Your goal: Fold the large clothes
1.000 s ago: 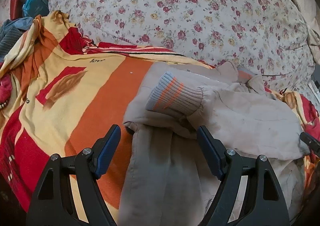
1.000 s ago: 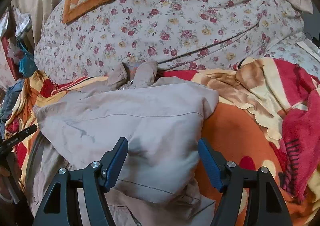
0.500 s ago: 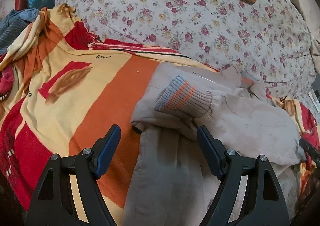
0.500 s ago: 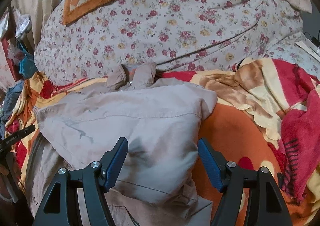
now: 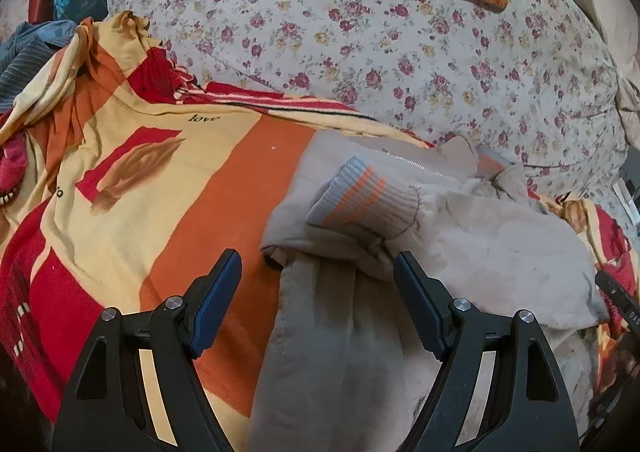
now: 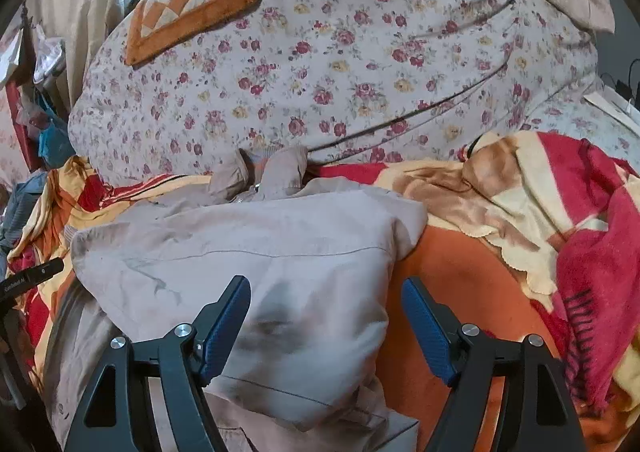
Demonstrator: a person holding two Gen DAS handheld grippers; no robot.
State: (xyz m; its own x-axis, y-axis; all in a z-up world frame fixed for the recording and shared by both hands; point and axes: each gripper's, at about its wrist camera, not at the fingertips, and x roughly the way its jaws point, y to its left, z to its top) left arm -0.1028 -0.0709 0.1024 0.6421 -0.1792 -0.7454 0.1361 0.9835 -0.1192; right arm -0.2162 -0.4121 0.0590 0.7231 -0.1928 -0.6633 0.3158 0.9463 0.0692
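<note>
Now the beige jacket (image 5: pixel 500 244) lies half-folded on the striped blanket (image 5: pixel 248 188), its length running away toward the floral quilt (image 6: pixel 360 72), straight ahead and below both grippers, left gripper (image 5: pixel 318 288) spread empty over the cuff side, right gripper (image 6: pixel 326 316) just opened wider over the folded sleeve.

Open blanket (image 5: pixel 224 180) lies flat and free left of the folded beige jacket (image 6: pixel 256 252) and again on its right, while the bulging floral quilt (image 5: pixel 400 52) walls off the far side and crumpled blanket folds (image 6: pixel 580 232) crowd the right edge.
</note>
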